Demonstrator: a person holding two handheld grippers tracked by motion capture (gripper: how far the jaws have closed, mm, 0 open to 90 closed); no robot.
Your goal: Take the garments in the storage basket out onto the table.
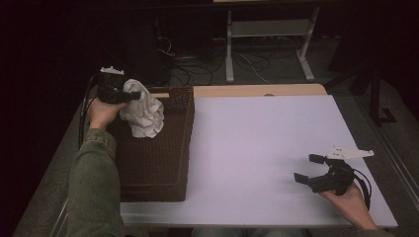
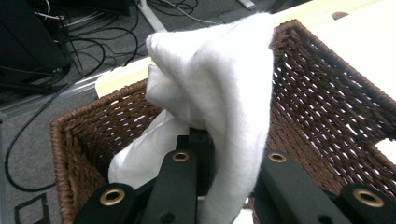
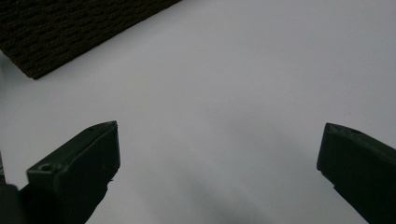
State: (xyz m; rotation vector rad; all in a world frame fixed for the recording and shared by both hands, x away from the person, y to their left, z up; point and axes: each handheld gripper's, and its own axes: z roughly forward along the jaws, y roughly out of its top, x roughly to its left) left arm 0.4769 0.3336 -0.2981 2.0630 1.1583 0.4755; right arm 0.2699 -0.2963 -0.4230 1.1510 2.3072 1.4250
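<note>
One white cloth (image 1: 143,112) was the only thing being handled, bunched into a soft, crumpled lump and held up above the far end of the brown wicker basket (image 1: 163,163), at about ten o'clock on the table. In the left gripper view the cloth (image 2: 219,84) draped over and between the black jaws, which were clamped together on a fold of it, with the basket's woven walls (image 2: 322,93) rising behind and to either side. The left gripper (image 1: 129,95) came in level from nine o'clock of the cloth, carried by a hand in a green sleeve (image 1: 94,182) that ran up the left edge of the basket.

The basket stood on the left part of the white table top (image 1: 257,148), its long side running away from the person, and a strip of bare wood (image 1: 257,90) showed along the far edge at twelve o'clock.

Well apart from all this, at about four o'clock, the right gripper (image 1: 305,168) rested in an upturned hand near the table's edge, its jaws spread wide with nothing between them. The right gripper view showed those two jaws over bare white surface (image 3: 224,93), with a corner of the basket (image 3: 60,32) at about eleven o'clock.

Beyond the table, cables (image 1: 190,69) lay on the floor beside a pale metal stand (image 1: 269,44).
</note>
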